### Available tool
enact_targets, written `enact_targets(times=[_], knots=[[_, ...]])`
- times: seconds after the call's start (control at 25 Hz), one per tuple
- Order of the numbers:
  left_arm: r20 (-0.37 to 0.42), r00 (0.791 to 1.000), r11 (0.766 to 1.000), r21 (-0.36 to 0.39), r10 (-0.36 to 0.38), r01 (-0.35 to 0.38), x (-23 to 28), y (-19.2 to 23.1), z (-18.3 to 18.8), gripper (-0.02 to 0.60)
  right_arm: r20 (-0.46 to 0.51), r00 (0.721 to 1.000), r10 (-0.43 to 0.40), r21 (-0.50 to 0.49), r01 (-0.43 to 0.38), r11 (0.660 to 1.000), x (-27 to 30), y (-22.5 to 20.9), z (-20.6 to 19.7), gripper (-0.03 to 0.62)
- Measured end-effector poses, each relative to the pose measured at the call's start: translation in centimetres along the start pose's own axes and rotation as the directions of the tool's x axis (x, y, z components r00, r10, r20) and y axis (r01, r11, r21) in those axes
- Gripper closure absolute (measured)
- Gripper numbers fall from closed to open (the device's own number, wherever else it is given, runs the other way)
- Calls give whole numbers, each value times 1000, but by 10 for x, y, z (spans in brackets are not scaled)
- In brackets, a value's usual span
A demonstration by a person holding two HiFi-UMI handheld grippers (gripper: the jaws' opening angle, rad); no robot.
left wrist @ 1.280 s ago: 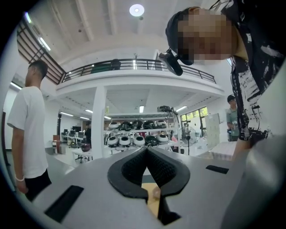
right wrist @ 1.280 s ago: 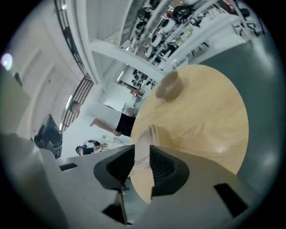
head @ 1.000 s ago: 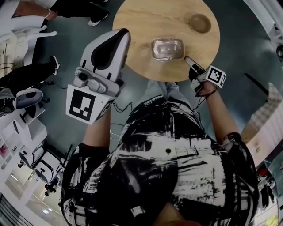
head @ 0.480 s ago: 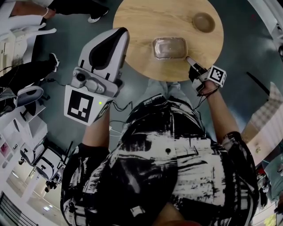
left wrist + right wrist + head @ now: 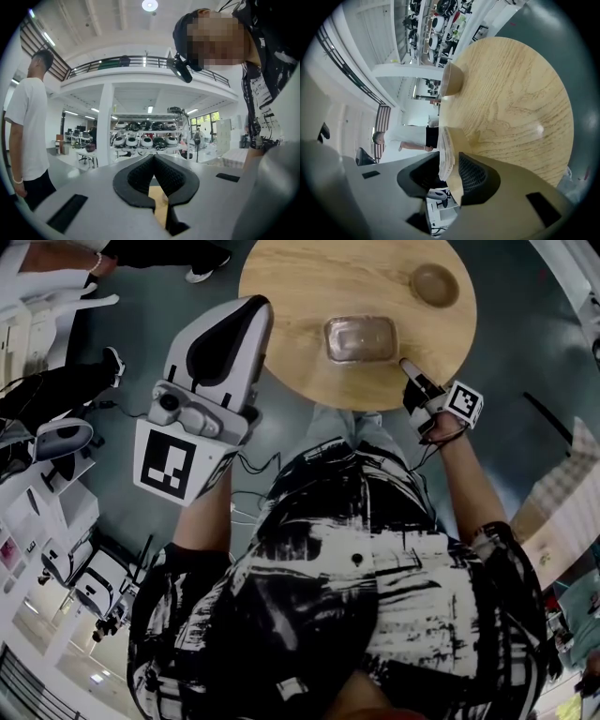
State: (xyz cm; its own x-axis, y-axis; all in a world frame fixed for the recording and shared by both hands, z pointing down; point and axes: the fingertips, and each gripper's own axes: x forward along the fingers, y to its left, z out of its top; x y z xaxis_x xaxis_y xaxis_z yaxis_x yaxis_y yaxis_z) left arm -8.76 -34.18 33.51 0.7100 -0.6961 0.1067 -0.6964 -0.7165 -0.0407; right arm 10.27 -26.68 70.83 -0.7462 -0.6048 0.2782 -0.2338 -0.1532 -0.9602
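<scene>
clear plastic container (image 5: 360, 339) is sliding toward the upper right across the wooden table (image 5: 291, 287), rim pinched in the right gripper (image 5: 450, 158); left gripper (image 5: 153, 158) is hovering closed, empty.

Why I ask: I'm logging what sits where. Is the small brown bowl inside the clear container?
No, in the head view the small brown bowl stands apart from the clear container on the round table.

Clear plastic container (image 5: 360, 338), rectangular, upright on round wooden table (image 5: 300, 296) near its front edge; ribbed rim pinched between right gripper (image 5: 406, 366) jaws.
</scene>
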Motion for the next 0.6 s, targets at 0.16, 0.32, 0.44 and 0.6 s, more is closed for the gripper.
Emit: enact_targets(times=[0.16, 0.32, 0.44, 0.6], knots=[[6, 1000, 1000, -5, -8, 8, 4, -3, -2, 583, -16, 1000, 3, -4, -3, 1000, 1, -6, -1, 447], [-4, 1000, 1000, -9, -5, 5, 4, -5, 3, 583, -23, 1000, 7, -3, -8, 1000, 2, -3, -2, 445], [8, 1000, 1000, -12, -12, 12, 5, -9, 6, 581, -30, 999, 14, 2, -14, 1000, 3, -3, -3, 445], [-18, 1000, 1000, -4, 0, 0, 5, -12, 3, 582, -44, 999, 21, 1, -21, 1000, 4, -5, -5, 448]])
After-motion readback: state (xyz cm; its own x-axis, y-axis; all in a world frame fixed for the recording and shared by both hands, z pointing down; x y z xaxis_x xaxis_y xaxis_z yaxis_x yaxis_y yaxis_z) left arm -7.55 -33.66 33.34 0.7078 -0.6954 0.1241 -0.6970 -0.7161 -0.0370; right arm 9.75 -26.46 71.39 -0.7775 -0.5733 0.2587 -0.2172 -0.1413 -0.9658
